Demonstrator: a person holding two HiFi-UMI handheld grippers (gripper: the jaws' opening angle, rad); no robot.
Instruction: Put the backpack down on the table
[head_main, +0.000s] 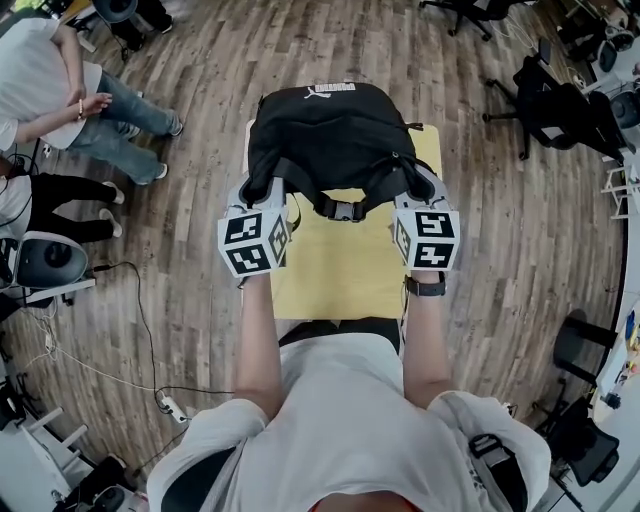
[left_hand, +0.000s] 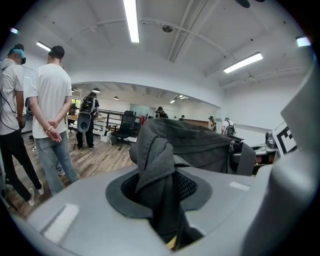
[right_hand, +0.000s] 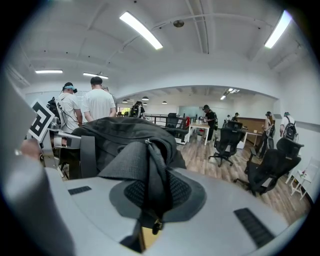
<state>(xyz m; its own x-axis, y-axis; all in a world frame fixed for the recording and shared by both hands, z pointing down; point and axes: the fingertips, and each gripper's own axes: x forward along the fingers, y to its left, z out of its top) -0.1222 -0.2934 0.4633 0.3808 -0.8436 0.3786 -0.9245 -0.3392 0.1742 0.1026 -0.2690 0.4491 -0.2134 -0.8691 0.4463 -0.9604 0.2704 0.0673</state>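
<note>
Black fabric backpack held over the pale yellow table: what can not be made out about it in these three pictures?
- Head view: whether the black fabric backpack rests on the pale yellow table or hangs above it. The bag covers its own underside and the table's far end.
- Left gripper view: the pads of the left gripper. The bunched strap fills the gap.
- Right gripper view: the pads of the right gripper, likewise. Only a yellow sliver of the table shows.

Yellow tabletop (head_main: 340, 275), square — on wooden floor (head_main: 200, 130)
</note>
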